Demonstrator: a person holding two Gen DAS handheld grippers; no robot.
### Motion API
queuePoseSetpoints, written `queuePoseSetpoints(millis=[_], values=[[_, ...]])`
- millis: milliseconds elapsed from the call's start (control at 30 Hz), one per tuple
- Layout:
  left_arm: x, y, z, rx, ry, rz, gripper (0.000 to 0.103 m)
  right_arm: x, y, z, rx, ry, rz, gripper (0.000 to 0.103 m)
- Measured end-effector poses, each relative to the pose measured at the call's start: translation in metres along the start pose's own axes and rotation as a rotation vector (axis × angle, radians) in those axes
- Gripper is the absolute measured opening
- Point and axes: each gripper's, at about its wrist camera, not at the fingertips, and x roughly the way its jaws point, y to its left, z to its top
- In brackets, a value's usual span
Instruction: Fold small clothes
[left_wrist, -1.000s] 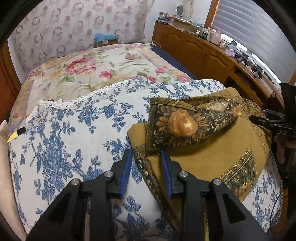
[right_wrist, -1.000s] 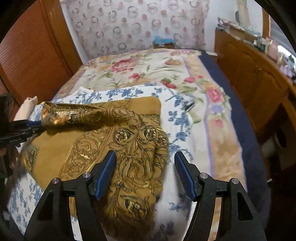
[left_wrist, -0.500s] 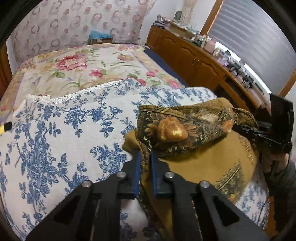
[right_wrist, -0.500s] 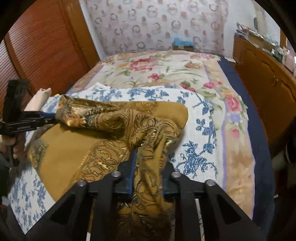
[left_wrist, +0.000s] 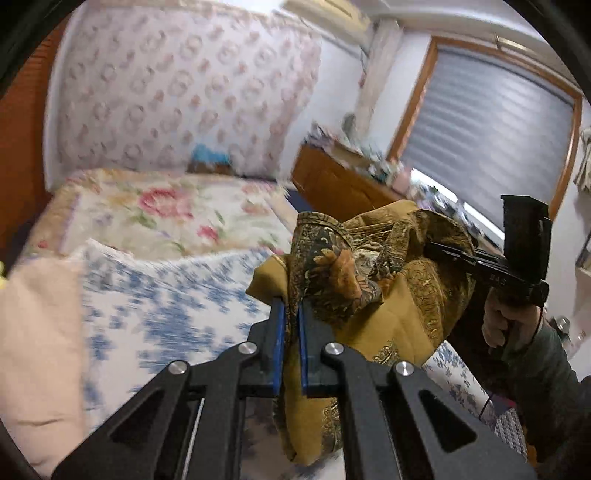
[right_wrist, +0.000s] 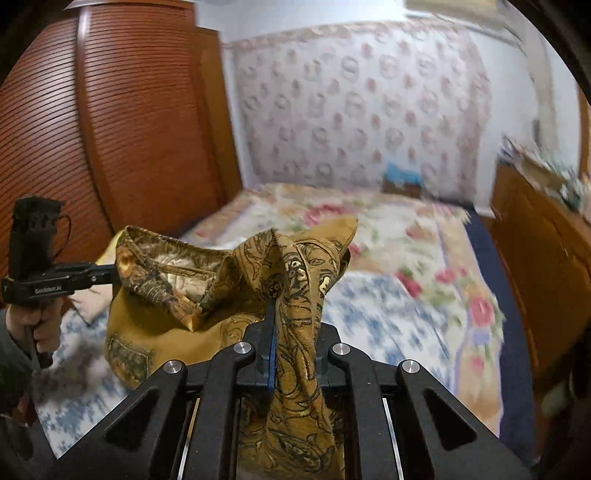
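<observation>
Your left gripper (left_wrist: 290, 332) pinches one edge of the mustard patterned cloth (left_wrist: 388, 314); your right gripper (right_wrist: 291, 332) is closing on a bunched fold. The cloth hangs above the blue-flowered cover (left_wrist: 166, 306). That thick bunch could slip free, or tugging apart may twist it.

right gripper (right_wrist: 291, 328) closing, mustard garment (right_wrist: 295, 280) pinched (bunched)
</observation>
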Motion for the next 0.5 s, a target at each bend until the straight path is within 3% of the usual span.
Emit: queuePoseSetpoints(millis=[267, 500], values=[[-0.117, 0.08, -0.017, -0.091, -0.19, 0.245, 0.003, 0.071, 0.113, 0.092, -0.271, -0.017, 0.172, 0.009], [-0.151, 0.154, -0.074, -0.242, -0.222, 0.42, 0.003, 0.163, 0.24, 0.143, -0.528, 0.058, 0.301, 0.009]])
